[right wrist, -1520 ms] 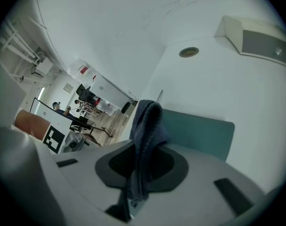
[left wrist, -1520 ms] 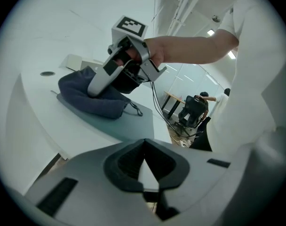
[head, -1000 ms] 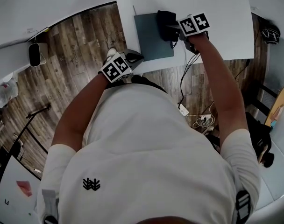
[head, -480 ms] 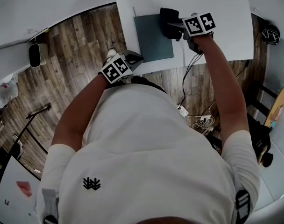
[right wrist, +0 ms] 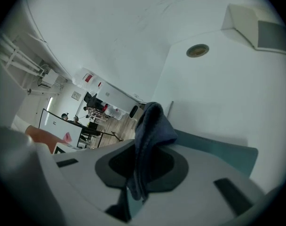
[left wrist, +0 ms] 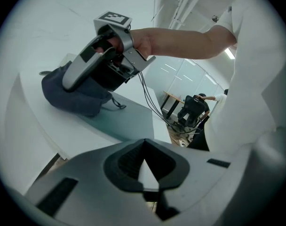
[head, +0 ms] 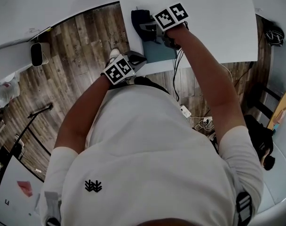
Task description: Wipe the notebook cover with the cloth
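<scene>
Office-like lab: white tables (head: 218, 22), wood-plank floor (head: 72, 65), loose cables (head: 202, 122)

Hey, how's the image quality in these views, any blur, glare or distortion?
Head view: sharp, evenly lit, fisheye bends the table edges. Left gripper view: dark round vignette, near jaws blurred, cloth and notebook clear. Right gripper view: same vignette, close cloth soft, no glare.

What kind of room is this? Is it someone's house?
Probably an office or lab workroom, not a house: a plain white table, a brown wood-plank floor, and a white power strip with tangled cables lying on it.
</scene>
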{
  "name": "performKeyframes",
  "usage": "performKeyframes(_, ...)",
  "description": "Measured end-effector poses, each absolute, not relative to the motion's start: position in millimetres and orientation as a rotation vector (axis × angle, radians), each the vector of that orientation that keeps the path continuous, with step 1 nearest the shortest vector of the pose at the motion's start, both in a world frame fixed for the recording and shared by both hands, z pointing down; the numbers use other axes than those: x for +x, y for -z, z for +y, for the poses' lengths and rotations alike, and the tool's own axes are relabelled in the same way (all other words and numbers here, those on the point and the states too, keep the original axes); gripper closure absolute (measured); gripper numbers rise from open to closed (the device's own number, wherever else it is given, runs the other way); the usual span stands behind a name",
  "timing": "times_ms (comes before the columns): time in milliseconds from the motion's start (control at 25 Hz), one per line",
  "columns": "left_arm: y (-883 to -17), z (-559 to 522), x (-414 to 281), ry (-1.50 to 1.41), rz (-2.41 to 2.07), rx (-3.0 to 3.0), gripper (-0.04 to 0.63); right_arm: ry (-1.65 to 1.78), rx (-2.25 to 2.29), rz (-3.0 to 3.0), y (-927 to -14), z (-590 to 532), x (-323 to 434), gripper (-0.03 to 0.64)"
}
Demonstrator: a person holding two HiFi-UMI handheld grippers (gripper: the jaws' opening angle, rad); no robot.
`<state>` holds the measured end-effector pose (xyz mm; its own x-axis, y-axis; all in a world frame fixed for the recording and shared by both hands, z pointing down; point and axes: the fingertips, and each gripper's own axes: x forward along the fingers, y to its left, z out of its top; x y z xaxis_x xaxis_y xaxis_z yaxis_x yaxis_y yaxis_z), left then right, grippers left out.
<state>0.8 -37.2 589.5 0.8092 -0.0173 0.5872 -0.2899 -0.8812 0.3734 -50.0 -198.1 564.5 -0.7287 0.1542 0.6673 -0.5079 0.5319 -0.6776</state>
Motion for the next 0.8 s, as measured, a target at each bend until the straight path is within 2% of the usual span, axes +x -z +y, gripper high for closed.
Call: performKeyframes(800, -590, -39, -5, -0.810, -0.237, 2.538, 0.589, -1.271, 0.428, -2.008, -583, -237, 36, 0.571)
